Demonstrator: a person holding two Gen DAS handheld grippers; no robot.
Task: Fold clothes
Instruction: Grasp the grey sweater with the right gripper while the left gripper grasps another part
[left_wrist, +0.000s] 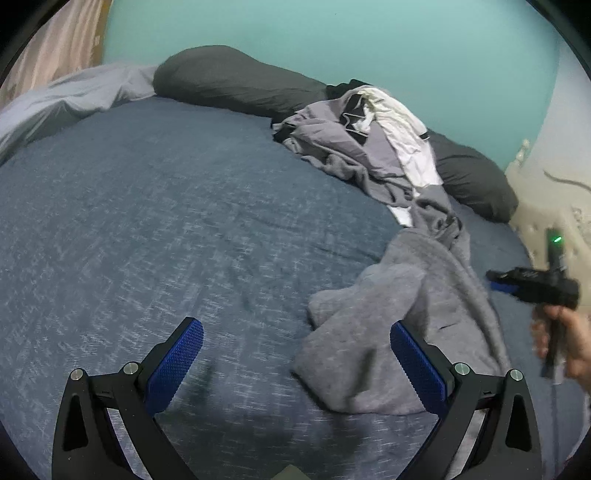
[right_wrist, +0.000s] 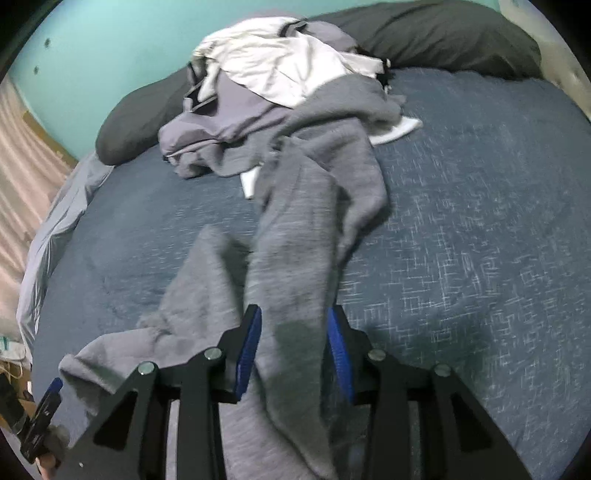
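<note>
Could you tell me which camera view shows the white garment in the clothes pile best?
The right wrist view: the white garment lies broad on top of the pile. The left wrist view shows it narrower, farther off.

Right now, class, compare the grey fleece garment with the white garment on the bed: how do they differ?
The grey fleece garment is fuzzy and stretched in a long strip toward the camera; the white garment is smooth and crumpled. The grey one runs between the right claw pads; the white one sits atop the pile by the pillows. Both lie unfolded on the blue bedspread.
</note>
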